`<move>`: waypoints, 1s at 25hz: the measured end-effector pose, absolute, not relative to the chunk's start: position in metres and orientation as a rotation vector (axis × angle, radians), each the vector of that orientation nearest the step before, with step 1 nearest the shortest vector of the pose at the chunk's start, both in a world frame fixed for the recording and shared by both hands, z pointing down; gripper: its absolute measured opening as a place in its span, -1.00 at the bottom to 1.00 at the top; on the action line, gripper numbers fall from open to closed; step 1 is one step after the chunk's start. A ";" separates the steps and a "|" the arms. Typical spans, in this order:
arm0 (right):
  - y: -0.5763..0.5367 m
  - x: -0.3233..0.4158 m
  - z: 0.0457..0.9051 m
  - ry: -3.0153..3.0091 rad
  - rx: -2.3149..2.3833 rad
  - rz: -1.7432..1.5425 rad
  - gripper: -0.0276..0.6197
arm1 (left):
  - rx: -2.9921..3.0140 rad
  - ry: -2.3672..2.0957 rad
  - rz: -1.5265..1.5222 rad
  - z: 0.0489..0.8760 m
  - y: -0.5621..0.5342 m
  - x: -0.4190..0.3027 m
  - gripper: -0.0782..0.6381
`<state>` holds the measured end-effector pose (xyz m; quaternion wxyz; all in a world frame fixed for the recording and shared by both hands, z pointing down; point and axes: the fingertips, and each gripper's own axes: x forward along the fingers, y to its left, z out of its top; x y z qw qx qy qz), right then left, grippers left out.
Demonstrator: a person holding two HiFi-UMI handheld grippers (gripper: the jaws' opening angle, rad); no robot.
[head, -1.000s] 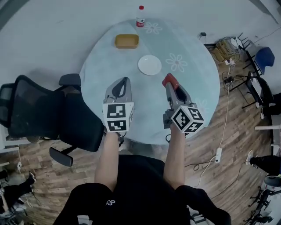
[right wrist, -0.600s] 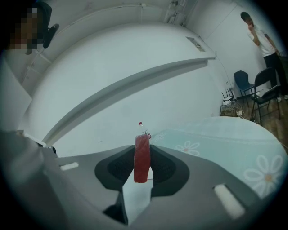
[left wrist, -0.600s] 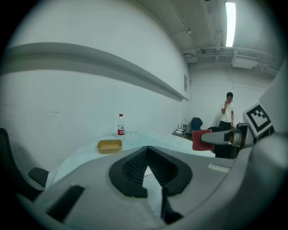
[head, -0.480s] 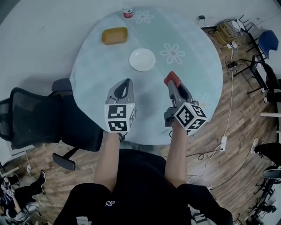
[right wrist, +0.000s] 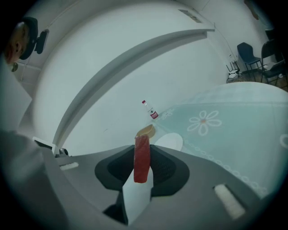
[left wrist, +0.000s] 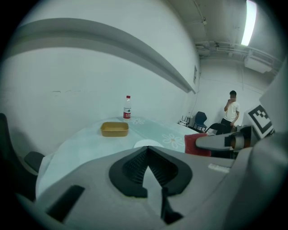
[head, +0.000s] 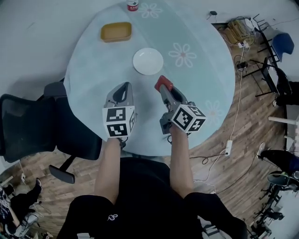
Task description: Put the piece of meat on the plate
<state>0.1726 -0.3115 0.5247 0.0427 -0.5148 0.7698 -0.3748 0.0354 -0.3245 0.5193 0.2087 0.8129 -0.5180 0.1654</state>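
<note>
A red piece of meat is clamped between the jaws of my right gripper, which is shut on it above the light blue round table. In the right gripper view the meat stands upright at the jaw tips. The white plate lies empty just beyond both grippers, nearer the table's far side. My left gripper hovers to the left of the meat, shut with nothing in it. In its own view the left gripper has its pads meeting, and the meat shows to the right.
A yellow container sits beyond the plate to the left, with a red-labelled bottle at the table's far edge. A black office chair stands left of the table. Cables and chairs lie on the wood floor at right. A person stands far off.
Both grippers have come down and drawn closer to the plate. The right gripper has rolled and shifted left, still holding the meat. The left gripper stays shut.
</note>
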 end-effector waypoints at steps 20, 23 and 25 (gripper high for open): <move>-0.454 0.116 0.628 2.737 -1.552 -1.483 -0.60 | 2.072 -1.457 0.381 0.561 -0.372 -0.068 -0.80; -0.463 0.109 0.639 2.724 -1.535 -1.556 -0.60 | 2.089 -1.442 0.382 0.564 -0.372 -0.071 -0.80; -0.465 0.106 0.644 2.693 -1.504 -1.604 -0.60 | 2.101 -1.427 0.381 0.564 -0.372 -0.070 -0.80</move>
